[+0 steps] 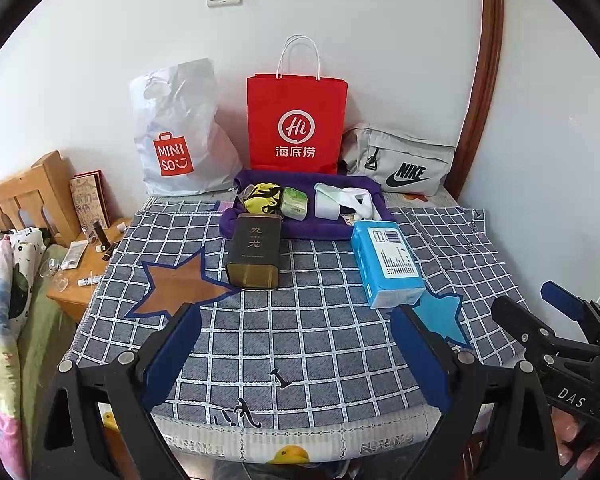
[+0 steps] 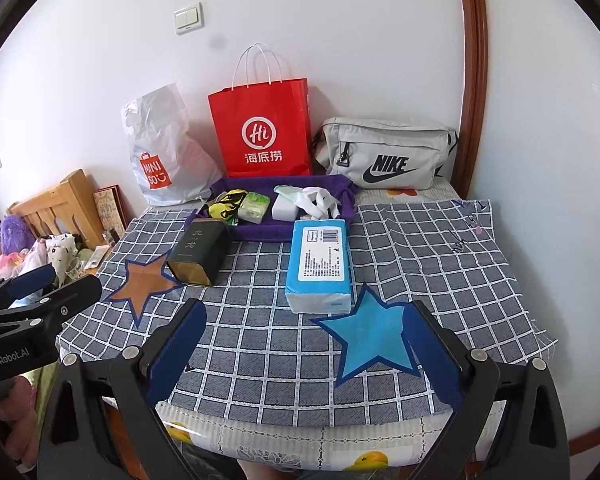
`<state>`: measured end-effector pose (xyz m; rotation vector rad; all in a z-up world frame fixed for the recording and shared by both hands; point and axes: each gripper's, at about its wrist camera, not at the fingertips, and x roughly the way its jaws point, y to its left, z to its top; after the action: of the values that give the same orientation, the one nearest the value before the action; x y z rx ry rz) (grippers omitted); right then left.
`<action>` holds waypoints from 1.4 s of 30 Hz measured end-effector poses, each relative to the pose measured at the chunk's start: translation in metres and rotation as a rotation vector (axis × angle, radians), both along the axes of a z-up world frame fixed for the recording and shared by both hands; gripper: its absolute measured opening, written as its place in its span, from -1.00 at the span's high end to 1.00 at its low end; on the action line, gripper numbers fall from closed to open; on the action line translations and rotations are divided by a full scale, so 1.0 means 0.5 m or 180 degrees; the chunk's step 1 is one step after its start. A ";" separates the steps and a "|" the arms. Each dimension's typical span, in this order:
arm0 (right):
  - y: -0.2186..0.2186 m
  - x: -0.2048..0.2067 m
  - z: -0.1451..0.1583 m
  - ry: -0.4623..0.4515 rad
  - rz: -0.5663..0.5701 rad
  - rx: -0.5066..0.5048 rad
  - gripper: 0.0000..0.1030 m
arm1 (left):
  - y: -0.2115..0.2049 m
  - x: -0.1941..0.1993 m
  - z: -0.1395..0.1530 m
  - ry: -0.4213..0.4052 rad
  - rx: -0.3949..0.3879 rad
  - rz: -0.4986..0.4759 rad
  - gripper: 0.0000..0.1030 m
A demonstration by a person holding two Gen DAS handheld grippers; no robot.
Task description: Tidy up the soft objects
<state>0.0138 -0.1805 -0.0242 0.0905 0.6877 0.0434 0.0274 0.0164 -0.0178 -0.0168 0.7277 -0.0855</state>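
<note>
A purple soft tray (image 1: 256, 227) (image 2: 260, 231) at the back of the checked cloth holds a yellow-black bundle (image 1: 262, 197) (image 2: 224, 205), a green tissue pack (image 1: 295, 203) (image 2: 253, 206) and white cloths (image 1: 346, 199) (image 2: 312, 200). A blue tissue pack (image 1: 386, 262) (image 2: 320, 264) lies in front of it at the right, a dark tin (image 1: 254, 254) (image 2: 198, 250) at the left. My left gripper (image 1: 296, 316) and right gripper (image 2: 310, 312) are both open and empty, low over the cloth's near edge.
A red paper bag (image 1: 298, 120) (image 2: 264, 132), a white Miniso bag (image 1: 176, 140) (image 2: 160, 156) and a grey Nike pouch (image 1: 400, 162) (image 2: 384, 154) stand against the wall. An orange star (image 1: 174, 286) (image 2: 142, 280) and a blue star (image 1: 440, 316) (image 2: 374, 332) mark the cloth. A wooden nightstand (image 1: 80, 264) is left.
</note>
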 end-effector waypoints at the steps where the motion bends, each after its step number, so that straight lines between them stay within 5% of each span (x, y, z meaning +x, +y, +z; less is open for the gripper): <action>1: 0.000 0.000 0.000 0.0002 -0.0001 0.0001 -0.90 | 0.000 -0.001 -0.001 0.0002 0.0001 0.0001 -0.86; 42: 0.012 -0.004 0.004 -0.0028 0.0042 0.0040 -0.90 | 0.000 -0.004 -0.001 -0.0002 -0.0005 0.0025 -0.86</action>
<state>0.0117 -0.1744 -0.0221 0.0977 0.6794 0.0607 0.0252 0.0166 -0.0185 -0.0209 0.7268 -0.0786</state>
